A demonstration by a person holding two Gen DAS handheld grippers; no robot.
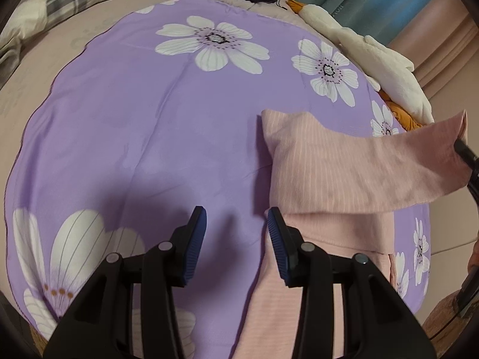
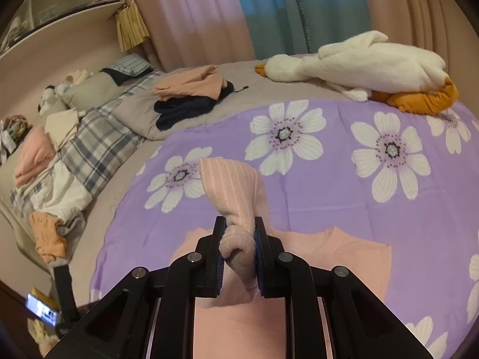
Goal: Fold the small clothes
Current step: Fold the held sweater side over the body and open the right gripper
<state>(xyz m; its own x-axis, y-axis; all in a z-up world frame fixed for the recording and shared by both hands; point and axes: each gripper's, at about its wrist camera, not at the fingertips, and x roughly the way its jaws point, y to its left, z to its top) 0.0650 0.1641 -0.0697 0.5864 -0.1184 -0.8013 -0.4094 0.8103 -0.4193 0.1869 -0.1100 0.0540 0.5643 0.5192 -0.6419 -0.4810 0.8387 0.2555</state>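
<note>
A pink ribbed garment (image 1: 335,173) lies on the purple flowered sheet (image 1: 167,125), with one part raised off the sheet toward the right. In the right wrist view, my right gripper (image 2: 239,236) is shut on a bunched end of this pink garment (image 2: 236,197), which hangs up and away from the rest of it below. My left gripper (image 1: 236,218) hovers open over the sheet at the garment's left edge, nothing between its blue pads (image 1: 197,230). The right finger overlaps the cloth's edge. A black part of the other gripper (image 1: 465,151) shows at the lifted end.
A white plush goose (image 2: 362,62) lies along the bed's far side. Folded peach and dark clothes (image 2: 191,92) sit on a grey quilt. More clothes (image 2: 33,155) lie on a plaid blanket at left. Curtains (image 2: 269,9) hang behind. A phone on a stand (image 2: 42,308) stands beside the bed.
</note>
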